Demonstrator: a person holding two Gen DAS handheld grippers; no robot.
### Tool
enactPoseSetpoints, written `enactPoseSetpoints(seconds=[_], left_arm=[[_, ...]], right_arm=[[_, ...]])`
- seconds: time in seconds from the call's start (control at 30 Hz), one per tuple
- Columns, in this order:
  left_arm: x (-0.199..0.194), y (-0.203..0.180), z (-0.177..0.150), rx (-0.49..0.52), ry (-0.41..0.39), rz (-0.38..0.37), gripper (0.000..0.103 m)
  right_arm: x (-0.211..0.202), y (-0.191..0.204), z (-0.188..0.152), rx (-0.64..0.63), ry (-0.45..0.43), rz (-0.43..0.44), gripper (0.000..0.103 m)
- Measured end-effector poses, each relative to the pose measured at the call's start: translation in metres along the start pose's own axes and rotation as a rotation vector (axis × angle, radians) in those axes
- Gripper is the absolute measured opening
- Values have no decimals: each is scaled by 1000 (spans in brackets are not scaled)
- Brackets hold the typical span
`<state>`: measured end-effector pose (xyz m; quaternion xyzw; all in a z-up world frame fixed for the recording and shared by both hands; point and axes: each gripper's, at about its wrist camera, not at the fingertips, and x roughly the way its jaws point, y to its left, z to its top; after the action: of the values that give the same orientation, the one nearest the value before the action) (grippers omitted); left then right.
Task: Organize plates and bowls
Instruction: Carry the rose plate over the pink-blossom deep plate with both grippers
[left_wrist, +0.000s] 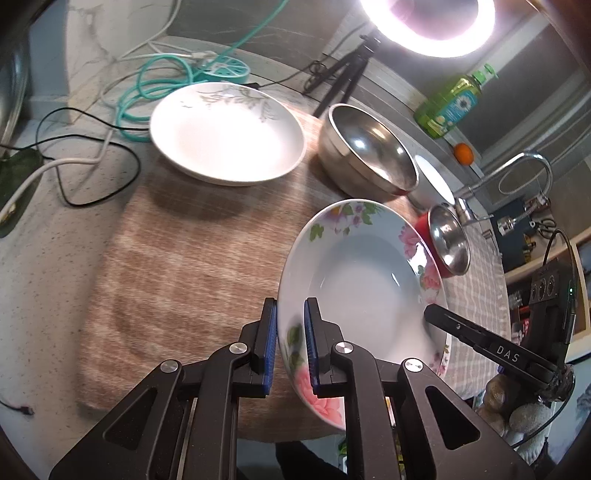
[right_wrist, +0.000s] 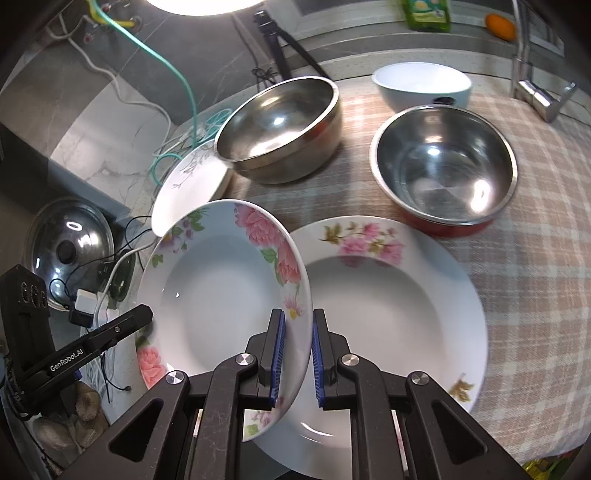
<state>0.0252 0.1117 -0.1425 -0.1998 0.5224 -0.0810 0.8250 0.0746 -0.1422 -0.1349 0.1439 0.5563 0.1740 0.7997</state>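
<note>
A white plate with pink flowers (left_wrist: 362, 280) (right_wrist: 221, 291) is held tilted above the cloth by both grippers. My left gripper (left_wrist: 290, 343) is shut on its near rim. My right gripper (right_wrist: 298, 350) is shut on the opposite rim, and one of its fingers shows in the left wrist view (left_wrist: 476, 338). Under it lies a second flowered plate (right_wrist: 399, 314). A white plate with a grey leaf pattern (left_wrist: 227, 131) (right_wrist: 192, 181) lies at the far left. A large steel bowl (left_wrist: 369, 155) (right_wrist: 280, 129), a red-sided steel bowl (right_wrist: 443, 170) (left_wrist: 448, 243) and a white bowl (right_wrist: 421, 86) stand behind.
A checked cloth (right_wrist: 535, 258) covers the counter. Cables and a teal hose (left_wrist: 147, 96) lie at the far left. A ring light on a tripod (left_wrist: 347, 77), a green soap bottle (left_wrist: 450, 103), an orange (left_wrist: 463, 153) and a tap (left_wrist: 517, 173) stand behind. A pot lid (right_wrist: 70, 251) lies left.
</note>
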Motion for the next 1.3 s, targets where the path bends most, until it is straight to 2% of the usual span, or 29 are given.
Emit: enactPoseSetpoints(seconds=[0.77,1.3], left_arm=[[33,-43,-13,92,86,-32,12],[51,-59,-15,123,126,-30,12]], right_arm=[[-24,-57,-20,93,-14,-55,13],[-21,-81,-23,142,-8,-71,13]])
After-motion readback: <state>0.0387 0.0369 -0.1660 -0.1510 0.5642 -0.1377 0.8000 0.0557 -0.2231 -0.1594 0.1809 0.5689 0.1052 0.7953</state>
